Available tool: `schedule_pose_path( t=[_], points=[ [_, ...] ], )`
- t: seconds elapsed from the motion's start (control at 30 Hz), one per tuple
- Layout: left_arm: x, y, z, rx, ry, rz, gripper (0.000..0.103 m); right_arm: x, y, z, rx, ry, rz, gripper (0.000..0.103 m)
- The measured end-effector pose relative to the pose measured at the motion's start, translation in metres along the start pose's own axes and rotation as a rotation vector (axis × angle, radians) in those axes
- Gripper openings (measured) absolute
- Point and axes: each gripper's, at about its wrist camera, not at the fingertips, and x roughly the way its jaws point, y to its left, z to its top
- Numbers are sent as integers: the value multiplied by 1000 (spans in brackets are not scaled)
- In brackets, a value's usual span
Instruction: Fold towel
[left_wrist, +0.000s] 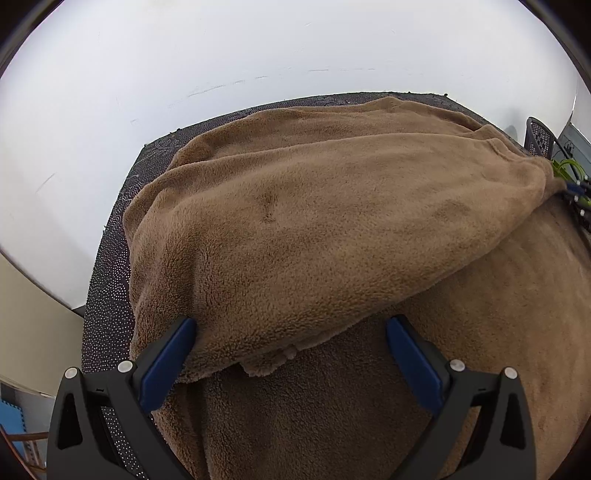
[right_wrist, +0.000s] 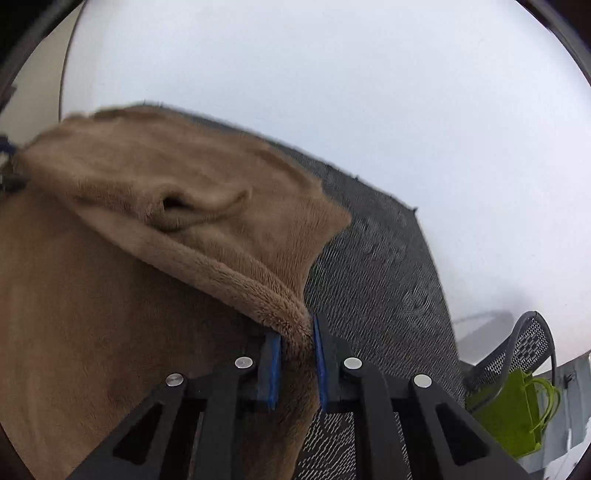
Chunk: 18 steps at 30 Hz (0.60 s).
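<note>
A fluffy brown towel lies spread over a dark dotted table mat, with an upper layer folded across the lower one. My left gripper hangs open just above it; the folded layer's near corner lies between its wide-apart blue pads, which do not squeeze it. In the right wrist view my right gripper is shut on a thick rolled edge of the towel, which runs up and to the left from the pads. The cloth hides most of the mat on that side.
A white wall stands behind the table. A black mesh chair with a lime green bag sits past the mat's right edge; the chair also shows at the far right of the left wrist view. Bare mat runs along both towel sides.
</note>
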Motion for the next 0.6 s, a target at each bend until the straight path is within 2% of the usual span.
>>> schedule_pose_path(
  t=[0.07, 0.17, 0.23, 0.33, 0.4, 0.47, 0.5, 0.53, 0.6],
  points=[
    [-1, 0, 0, 2, 2, -2, 103, 5, 3, -3, -21, 33, -3, 16],
    [-3, 0, 2, 14, 12, -21, 103, 3, 2, 1, -29, 43, 47, 18],
    [-10, 2, 4, 14, 6, -60, 103, -3, -5, 2, -3, 41, 108, 22],
    [-26, 9, 9, -40, -30, -141, 103, -18, -23, 2, 92, 12, 196, 27],
    [-34, 15, 15, -83, -61, -173, 103, -28, -32, 5, 161, -21, 243, 36],
    [-38, 21, 22, -121, -92, -183, 103, -42, -35, 10, 221, -73, 270, 77],
    [-40, 23, 25, -140, -108, -188, 103, -47, -34, 14, 245, -97, 285, 82],
    [-43, 26, 29, -159, -123, -193, 103, -48, -34, 21, 263, -110, 295, 82],
    [-35, 27, 36, -162, -120, -154, 103, -50, -29, 35, 287, -138, 308, 82]
  ],
)
